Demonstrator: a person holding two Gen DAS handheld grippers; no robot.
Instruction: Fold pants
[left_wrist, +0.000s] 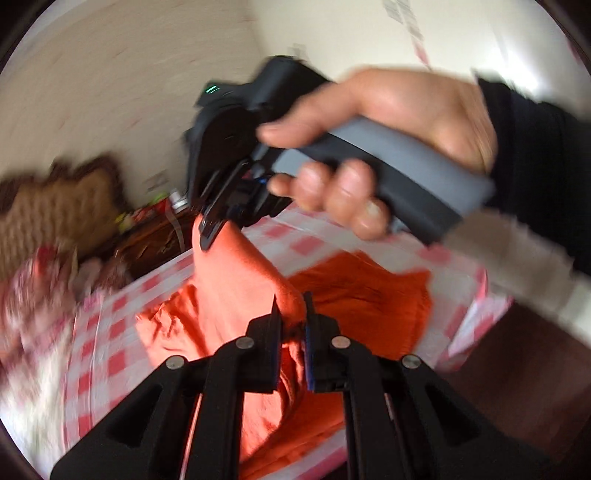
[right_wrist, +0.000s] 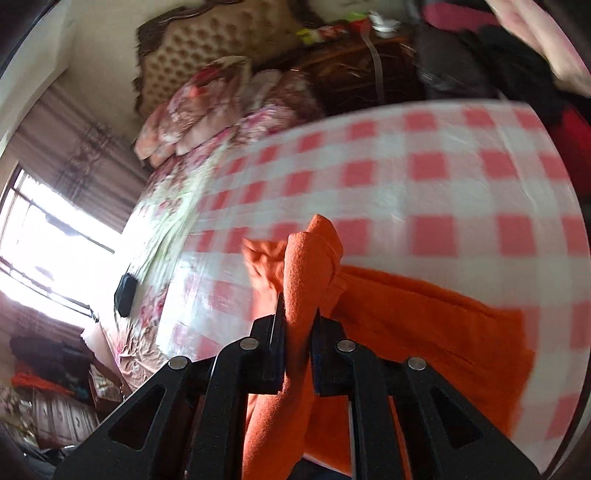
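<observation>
Pants (left_wrist: 354, 295) half lifted off the checked tablecloth (left_wrist: 110, 332), left gripper (left_wrist: 292, 314) and right gripper (right_wrist: 297, 325) both clamped on orange edge; I'd keep both pinches level and carry the fold over evenly

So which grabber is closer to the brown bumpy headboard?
Right, most likely. In the left wrist view the right gripper holds the orange pants on the side toward the headboard, while the left gripper pinches them farther back over the checkered cloth.
</observation>
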